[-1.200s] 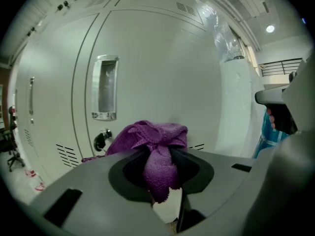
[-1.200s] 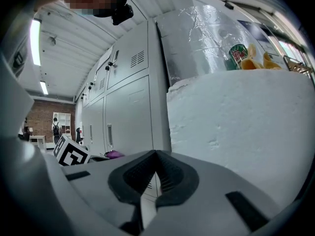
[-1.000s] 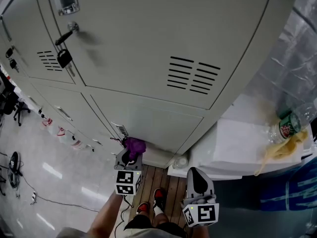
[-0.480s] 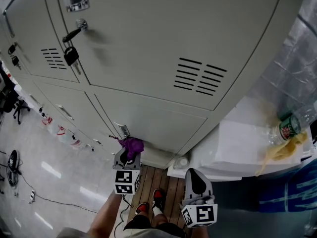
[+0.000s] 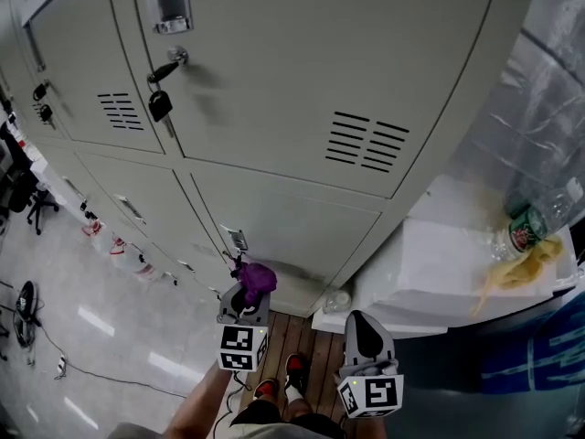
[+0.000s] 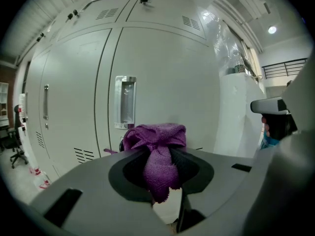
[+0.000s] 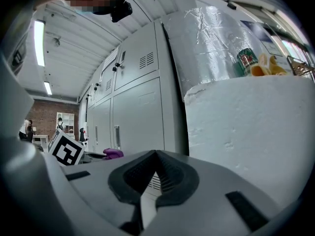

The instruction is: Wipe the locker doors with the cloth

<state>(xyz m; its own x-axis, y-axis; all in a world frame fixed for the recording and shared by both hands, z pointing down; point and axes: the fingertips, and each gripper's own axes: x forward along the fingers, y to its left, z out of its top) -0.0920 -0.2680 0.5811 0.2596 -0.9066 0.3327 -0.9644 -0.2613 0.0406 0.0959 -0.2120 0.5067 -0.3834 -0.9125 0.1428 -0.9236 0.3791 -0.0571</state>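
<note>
Purple cloth (image 6: 157, 149) clamped in left gripper (image 5: 247, 293) faces closed locker doors (image 5: 302, 222).

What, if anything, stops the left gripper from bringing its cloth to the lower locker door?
Probably nothing, so yes. The left gripper is shut on the purple cloth, which points at the lower locker door, and only open space shows between them.

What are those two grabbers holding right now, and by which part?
The left gripper pinches a purple cloth by a narrow fold, with the bunched rest puffing out past the jaws. The right gripper holds nothing; its jaws are together.
</note>
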